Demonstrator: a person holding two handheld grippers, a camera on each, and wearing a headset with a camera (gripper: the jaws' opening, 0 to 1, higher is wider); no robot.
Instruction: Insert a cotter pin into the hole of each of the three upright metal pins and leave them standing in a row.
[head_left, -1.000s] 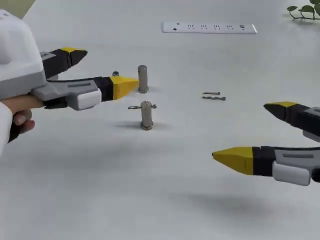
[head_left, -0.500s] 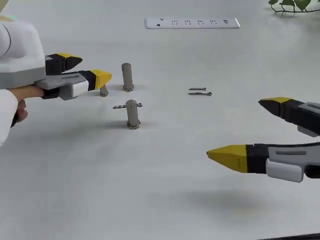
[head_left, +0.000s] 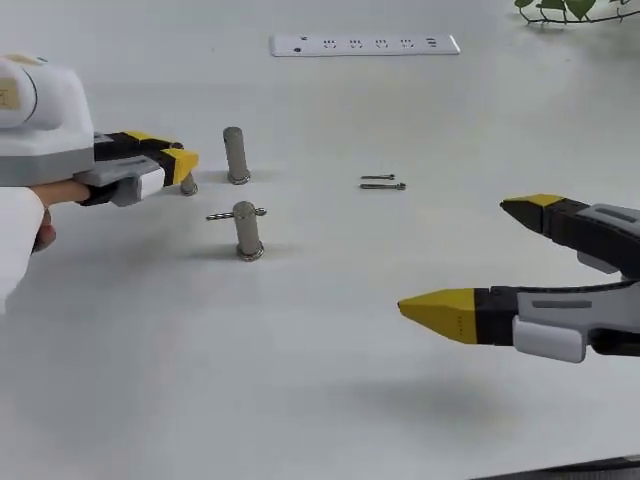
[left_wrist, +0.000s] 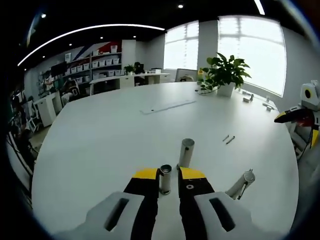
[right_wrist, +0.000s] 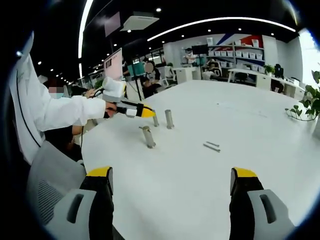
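Fingers (left_wrist: 145, 176) around silvery metal pin (left_wrist: 165, 180)

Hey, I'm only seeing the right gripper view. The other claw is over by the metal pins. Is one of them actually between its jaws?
Observer: Yes. In the left gripper view the leftmost pin stands upright between the jaws of the left claw. I can't tell whether it's pinched.
Operator: Does the nearest pin have its cotter pin in? It's tiny here.
Observer: Yes. The head view shows a cotter pin crossing the top of the near pin.
Operator: And the one behind it?
Observer: In the head view the back pin has a bare top, with nothing through it.
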